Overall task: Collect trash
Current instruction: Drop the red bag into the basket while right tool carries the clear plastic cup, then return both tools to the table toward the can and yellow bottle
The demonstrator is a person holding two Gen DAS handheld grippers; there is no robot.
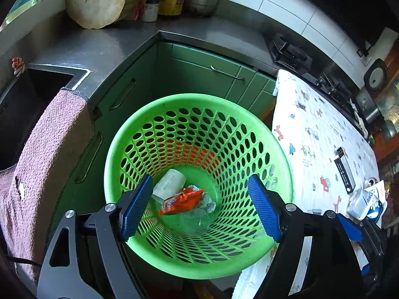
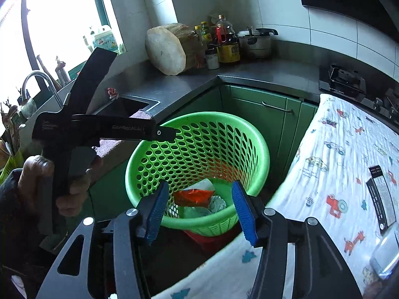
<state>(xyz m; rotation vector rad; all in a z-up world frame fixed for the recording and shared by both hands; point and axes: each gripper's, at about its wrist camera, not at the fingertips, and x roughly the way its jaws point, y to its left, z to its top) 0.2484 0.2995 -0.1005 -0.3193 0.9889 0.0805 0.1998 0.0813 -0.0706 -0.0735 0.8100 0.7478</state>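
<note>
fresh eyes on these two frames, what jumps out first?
The bright green perforated basket on the floor in the cabinet corner, holding an orange wrapper, a white cup and crumpled paper. Both the left gripper and the right gripper hang above it, jaws open and empty. To the right, a cartoon-print cloth covers a table.

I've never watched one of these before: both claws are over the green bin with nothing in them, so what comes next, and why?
Probably swing the right gripper over to the table for the crumpled packet near its edge. Both grippers hang open and empty above the bin, where a wrapper already lies, and that packet looks like trash not yet collected.
</note>
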